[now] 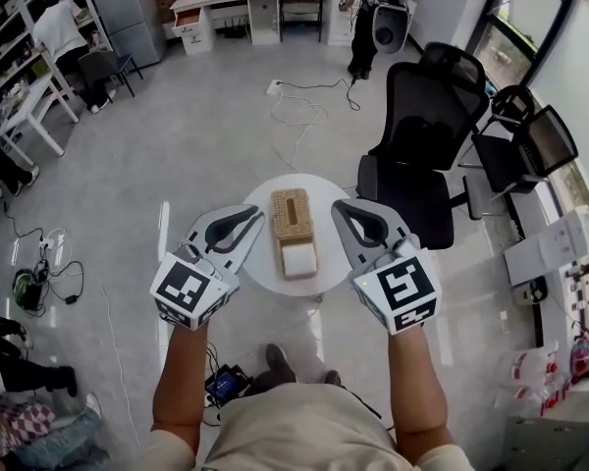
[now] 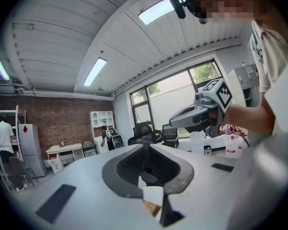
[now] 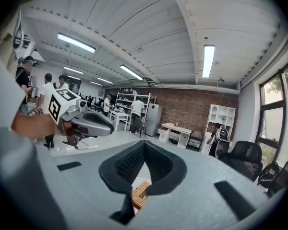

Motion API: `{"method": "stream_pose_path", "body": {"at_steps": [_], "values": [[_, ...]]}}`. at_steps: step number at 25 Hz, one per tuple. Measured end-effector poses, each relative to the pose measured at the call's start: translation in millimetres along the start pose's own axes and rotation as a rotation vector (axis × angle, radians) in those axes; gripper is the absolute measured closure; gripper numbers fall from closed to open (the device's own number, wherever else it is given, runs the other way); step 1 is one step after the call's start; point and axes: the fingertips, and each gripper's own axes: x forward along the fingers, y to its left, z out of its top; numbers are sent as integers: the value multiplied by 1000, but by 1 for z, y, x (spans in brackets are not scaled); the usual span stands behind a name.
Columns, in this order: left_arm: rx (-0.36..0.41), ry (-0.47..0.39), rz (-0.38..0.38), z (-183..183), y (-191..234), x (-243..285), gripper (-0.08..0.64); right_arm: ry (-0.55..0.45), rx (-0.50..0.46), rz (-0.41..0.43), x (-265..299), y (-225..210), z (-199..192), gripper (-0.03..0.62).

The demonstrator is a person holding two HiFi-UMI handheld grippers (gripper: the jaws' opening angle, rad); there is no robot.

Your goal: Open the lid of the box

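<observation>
on round table (image 1: 319,190), head view shows whole box (image 1: 292,226); gripper views only corner; left tongs (image 1: 253,210), right tongs (image 1: 340,205) clenched, empty.

Your box (image 1: 291,214) looks like pale woven wood, rough-textured, with a smooth white paper-like roll (image 1: 298,259) at its 6 o'clock end. The counter (image 1: 329,196) is smooth matt white. Your left gripper (image 1: 253,211) and right gripper (image 1: 340,205) have matt grey plastic shells and dark ribbed jaws. The floor (image 1: 206,135) is glossy grey.

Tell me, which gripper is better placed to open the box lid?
Left, but only just. The left gripper sits a little nearer the wooden box than the right gripper. Both hover beside it, shut and empty, so either could probably work.
</observation>
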Motion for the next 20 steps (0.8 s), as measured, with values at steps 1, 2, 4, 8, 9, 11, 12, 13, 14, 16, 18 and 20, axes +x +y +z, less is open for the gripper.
{"method": "stream_pose_path", "body": {"at_steps": [1,2,4,8,9,11,12,13,14,16,18,20], "values": [[0,-2,-5,-1,5,-1,525,1,-1,-5,5,1,1,600],[0,-4,-9,-2,10,-2,525,4,-2,-11,9,2,3,600],[2,-10,-19,-2,19,-4,525,6,-5,-20,17,4,7,600],[10,-31,-26,4,34,-5,525,2,-17,-30,27,6,19,600],[5,-34,-22,5,38,-5,525,5,-21,-26,31,7,19,600],[-9,-38,-13,4,43,-5,525,14,-32,-11,38,10,19,600],[-14,-38,-10,-1,44,-5,525,15,-36,-4,42,9,19,600],[-16,-35,-5,-4,47,-4,525,13,-40,-1,46,7,19,600],[-18,-30,3,-6,50,-2,525,8,-42,2,51,4,18,600],[-19,-16,23,-14,57,1,525,0,-39,16,64,-2,14,600],[-19,5,46,-25,64,1,525,-3,-29,48,79,-4,7,600],[-20,28,77,-33,74,0,525,-11,-21,89,95,-2,5,600]]}}
